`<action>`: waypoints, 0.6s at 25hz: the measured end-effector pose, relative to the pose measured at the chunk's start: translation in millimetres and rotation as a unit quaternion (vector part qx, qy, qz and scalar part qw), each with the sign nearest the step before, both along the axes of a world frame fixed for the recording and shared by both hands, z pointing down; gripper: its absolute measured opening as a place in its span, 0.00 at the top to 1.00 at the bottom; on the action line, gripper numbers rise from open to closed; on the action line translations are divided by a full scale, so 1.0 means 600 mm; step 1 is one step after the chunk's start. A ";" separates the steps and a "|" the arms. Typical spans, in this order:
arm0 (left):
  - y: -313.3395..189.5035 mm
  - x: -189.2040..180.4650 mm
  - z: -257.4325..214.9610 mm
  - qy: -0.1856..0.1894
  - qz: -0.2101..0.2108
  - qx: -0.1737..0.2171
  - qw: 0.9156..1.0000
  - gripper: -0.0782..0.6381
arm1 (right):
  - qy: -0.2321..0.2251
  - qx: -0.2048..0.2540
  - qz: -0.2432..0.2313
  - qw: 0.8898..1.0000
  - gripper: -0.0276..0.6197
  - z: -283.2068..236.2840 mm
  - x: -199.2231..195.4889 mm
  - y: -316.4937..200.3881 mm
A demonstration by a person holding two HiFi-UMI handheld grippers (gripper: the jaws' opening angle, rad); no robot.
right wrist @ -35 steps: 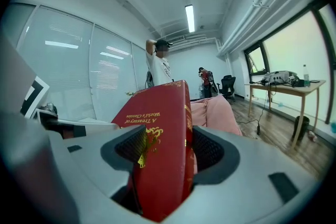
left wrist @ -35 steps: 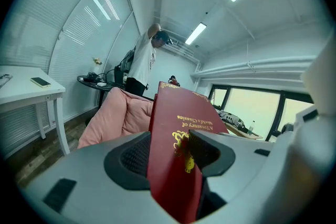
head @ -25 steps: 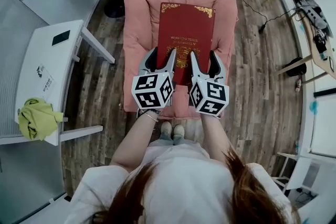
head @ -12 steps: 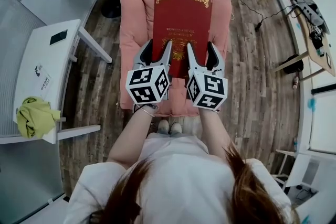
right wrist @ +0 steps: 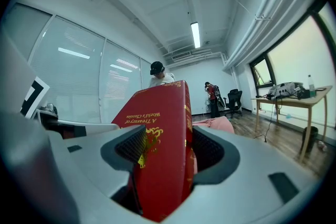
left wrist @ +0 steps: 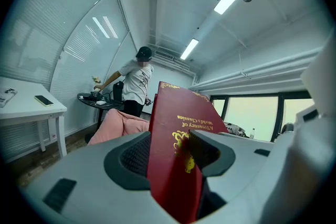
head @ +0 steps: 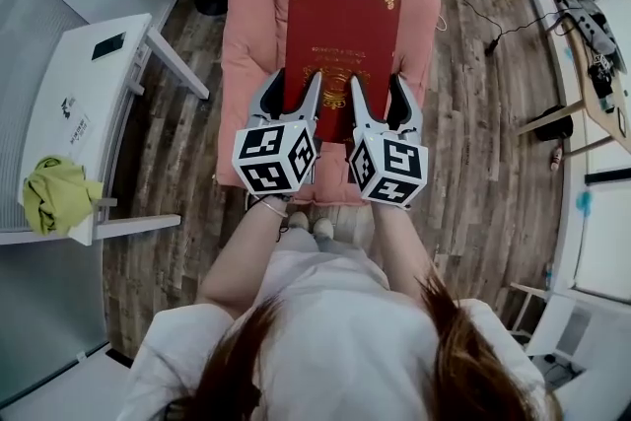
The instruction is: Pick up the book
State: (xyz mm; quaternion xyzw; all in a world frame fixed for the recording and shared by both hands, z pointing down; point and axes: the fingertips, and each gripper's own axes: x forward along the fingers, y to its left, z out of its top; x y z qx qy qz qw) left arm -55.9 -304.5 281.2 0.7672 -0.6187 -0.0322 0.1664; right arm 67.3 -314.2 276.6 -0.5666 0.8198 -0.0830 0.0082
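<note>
Head view | red book (head: pixel 342 35), gold lettering, over pink cushion (head: pixel 251 25) | left claw (head: pixel 296 86), right claw (head: pixel 377 86) grasping book

The book (head: pixel 340 44) has a smooth red cover with shiny gold print. The cushion (head: pixel 246 64) is soft pink cloth. The floor (head: pixel 473 163) is dull, streaky wood.
</note>
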 end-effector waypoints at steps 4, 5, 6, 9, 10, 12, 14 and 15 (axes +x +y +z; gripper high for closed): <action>0.017 0.002 0.010 -0.002 -0.005 -0.008 1.000 0.59 | -0.004 -0.008 -0.007 1.000 0.53 0.012 0.002 0.015; 0.022 0.001 0.012 -0.001 -0.006 -0.009 1.000 0.59 | -0.004 -0.009 -0.008 1.000 0.53 0.013 0.001 0.019; 0.027 -0.002 0.013 0.000 -0.007 -0.009 1.000 0.59 | -0.003 -0.009 -0.009 1.000 0.53 0.014 -0.002 0.023; 0.042 -0.011 0.013 0.002 -0.007 -0.007 1.000 0.59 | -0.002 -0.008 -0.010 1.000 0.53 0.014 -0.011 0.039; 0.049 -0.014 0.013 0.002 -0.006 -0.007 1.000 0.59 | -0.003 -0.007 -0.009 1.000 0.53 0.014 -0.014 0.045; 0.063 -0.018 0.014 0.004 -0.004 -0.007 1.000 0.59 | -0.002 -0.007 -0.007 1.000 0.53 0.014 -0.018 0.061; 0.083 -0.023 0.014 0.006 -0.001 -0.006 1.000 0.59 | 0.001 -0.007 -0.005 1.000 0.53 0.013 -0.023 0.082; 0.094 -0.026 0.015 0.006 0.000 -0.007 1.000 0.59 | 0.002 -0.007 -0.002 1.000 0.53 0.013 -0.026 0.094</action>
